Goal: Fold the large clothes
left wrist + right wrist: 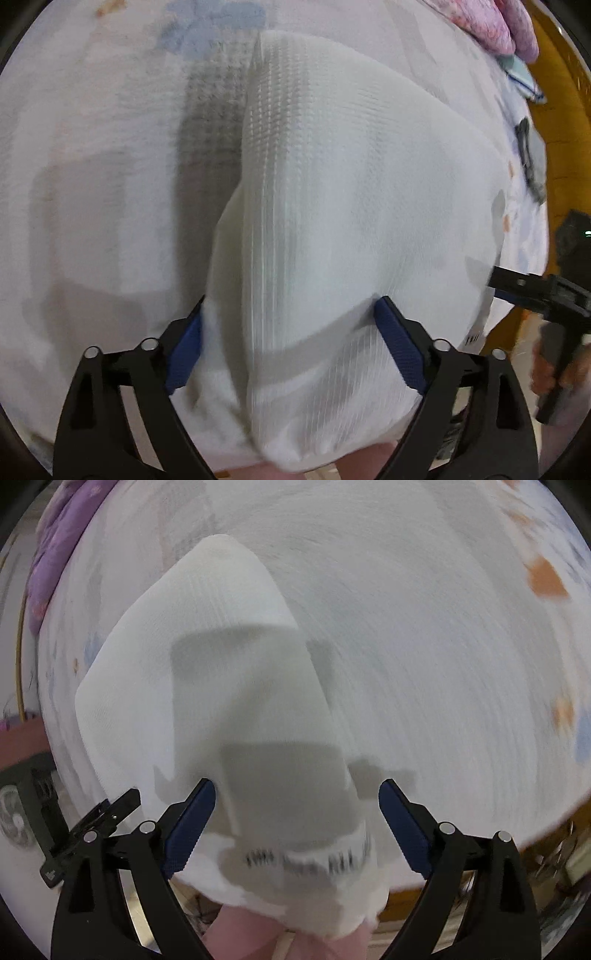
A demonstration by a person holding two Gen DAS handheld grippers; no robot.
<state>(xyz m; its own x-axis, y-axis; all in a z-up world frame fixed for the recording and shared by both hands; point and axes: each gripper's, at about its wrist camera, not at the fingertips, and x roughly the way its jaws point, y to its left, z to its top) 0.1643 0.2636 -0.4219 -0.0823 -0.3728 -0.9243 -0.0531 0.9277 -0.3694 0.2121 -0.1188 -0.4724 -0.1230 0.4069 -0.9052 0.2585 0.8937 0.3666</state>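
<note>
Our left gripper (290, 336) spreads its fingers wide around the white garment (332, 184) draped over the bed (92, 147); our right gripper (297, 816) is likewise wide. Blur hides contact, but probably we're regrasping the hem for the next fold.

text: dark print on white garment (306, 856) hem | blurred, unreadable
</note>
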